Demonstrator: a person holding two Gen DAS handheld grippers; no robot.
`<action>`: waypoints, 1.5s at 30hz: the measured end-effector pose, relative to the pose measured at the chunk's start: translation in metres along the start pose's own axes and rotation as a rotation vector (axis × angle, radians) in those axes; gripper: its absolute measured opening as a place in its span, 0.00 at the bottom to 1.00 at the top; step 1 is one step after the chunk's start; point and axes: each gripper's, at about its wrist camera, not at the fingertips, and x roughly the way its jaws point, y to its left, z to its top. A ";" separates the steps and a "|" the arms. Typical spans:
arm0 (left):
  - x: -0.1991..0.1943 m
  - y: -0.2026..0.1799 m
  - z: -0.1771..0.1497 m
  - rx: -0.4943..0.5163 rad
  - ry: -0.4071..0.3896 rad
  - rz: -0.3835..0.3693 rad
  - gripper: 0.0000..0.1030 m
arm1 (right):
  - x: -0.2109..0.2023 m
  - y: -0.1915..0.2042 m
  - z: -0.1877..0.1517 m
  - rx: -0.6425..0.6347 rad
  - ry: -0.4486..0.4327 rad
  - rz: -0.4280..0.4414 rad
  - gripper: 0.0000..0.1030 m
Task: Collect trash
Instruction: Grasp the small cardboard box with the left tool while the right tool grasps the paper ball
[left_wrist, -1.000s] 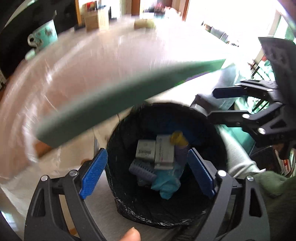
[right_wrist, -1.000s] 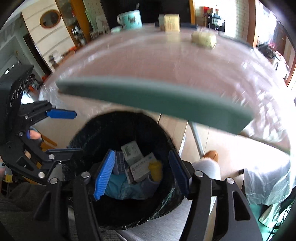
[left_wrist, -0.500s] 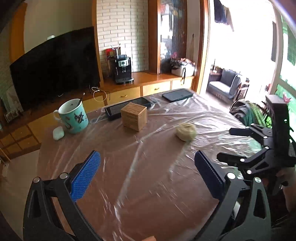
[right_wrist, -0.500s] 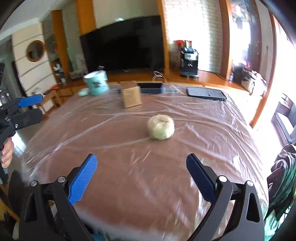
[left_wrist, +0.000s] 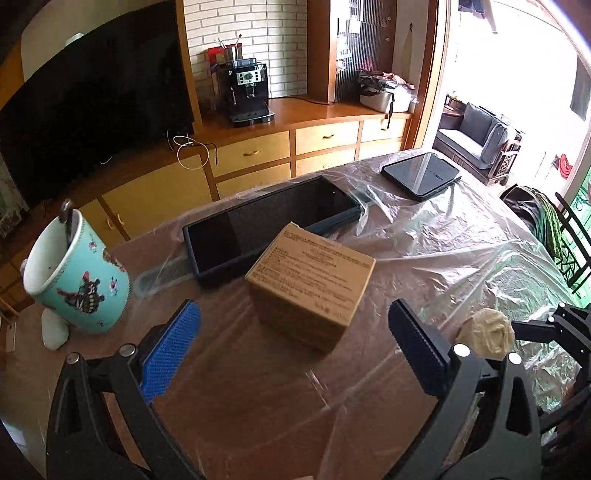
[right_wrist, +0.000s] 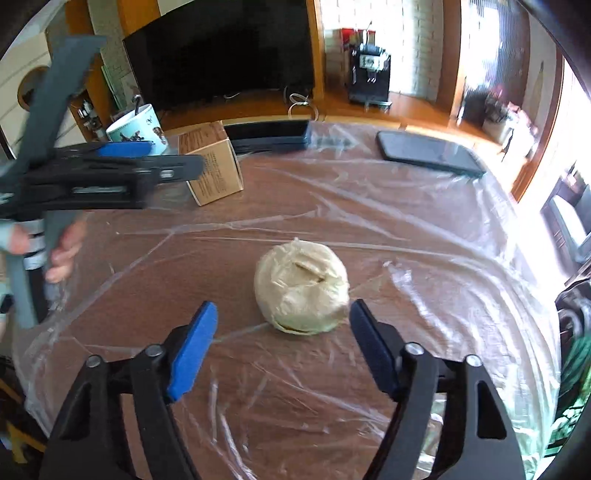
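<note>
A cream crumpled paper ball (right_wrist: 301, 286) lies on the plastic-covered table (right_wrist: 424, 258). My right gripper (right_wrist: 284, 314) hovers just short of it, jaws closing, and the blue pads (right_wrist: 192, 350) do not touch it. A brown cardboard box (left_wrist: 310, 280) with printed text stands mid-table. Wide open, my left gripper (left_wrist: 291, 332) points at the box, which stands just beyond its fingertips, untouched. The paper ball (left_wrist: 485, 332) also shows at the right of the left wrist view, and the box (right_wrist: 212, 162) at the back left of the right wrist view.
A teal mug (left_wrist: 77, 280) with a spoon stands at left beside a small white case (left_wrist: 53, 332). Two dark tablets (left_wrist: 266, 225) (left_wrist: 421, 175) lie at the far edge. A hand (right_wrist: 62, 251) holds the left gripper's handle. A sideboard with a TV and coffee machine (left_wrist: 245, 92) stands behind.
Both grippers rose from over the black bin of trash below the table edge to above the tabletop. The left moved in on the box; the right neared the ball and narrowed its jaws.
</note>
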 end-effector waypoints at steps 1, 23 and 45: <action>0.005 0.000 0.003 0.008 0.004 0.004 0.99 | 0.002 0.000 0.001 0.004 0.012 -0.004 0.70; -0.004 -0.011 0.004 0.013 0.005 -0.071 0.68 | -0.004 -0.005 0.008 0.015 -0.037 -0.005 0.49; -0.116 -0.035 -0.067 -0.026 -0.018 -0.019 0.68 | -0.066 0.028 -0.020 -0.055 -0.119 0.119 0.49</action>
